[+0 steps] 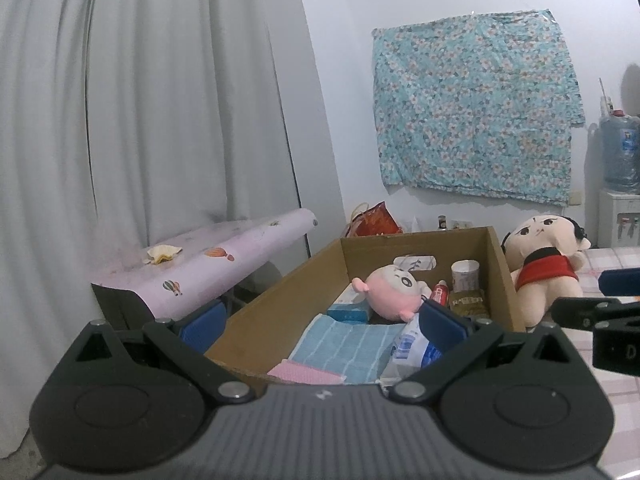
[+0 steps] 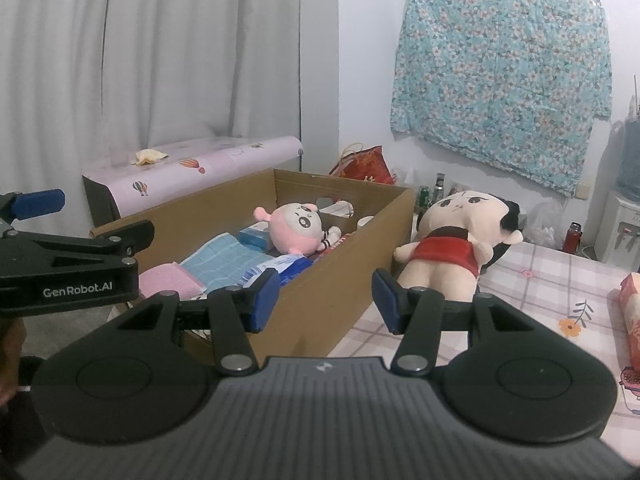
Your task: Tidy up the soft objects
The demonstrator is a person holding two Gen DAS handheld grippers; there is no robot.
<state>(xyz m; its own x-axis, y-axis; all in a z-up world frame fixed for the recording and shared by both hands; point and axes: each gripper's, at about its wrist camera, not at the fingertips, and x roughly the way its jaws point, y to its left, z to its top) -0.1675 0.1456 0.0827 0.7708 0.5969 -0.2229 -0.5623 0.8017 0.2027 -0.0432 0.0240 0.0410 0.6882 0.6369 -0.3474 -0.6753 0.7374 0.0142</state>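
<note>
Pink plush [image 2: 295, 229] in cardboard box [image 2: 344, 280], one doll [image 2: 452, 248] outside

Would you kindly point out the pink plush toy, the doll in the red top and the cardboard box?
pink plush toy [image 2: 297, 227]: right wrist view, on its face.
doll in the red top [image 2: 444, 249]: right wrist view, on the red top.
cardboard box [image 1: 416, 252]: left wrist view, on the inner back wall.

small plush [image 2: 297, 227] in box [image 2: 344, 280] — doll [image 2: 452, 248] right
</note>
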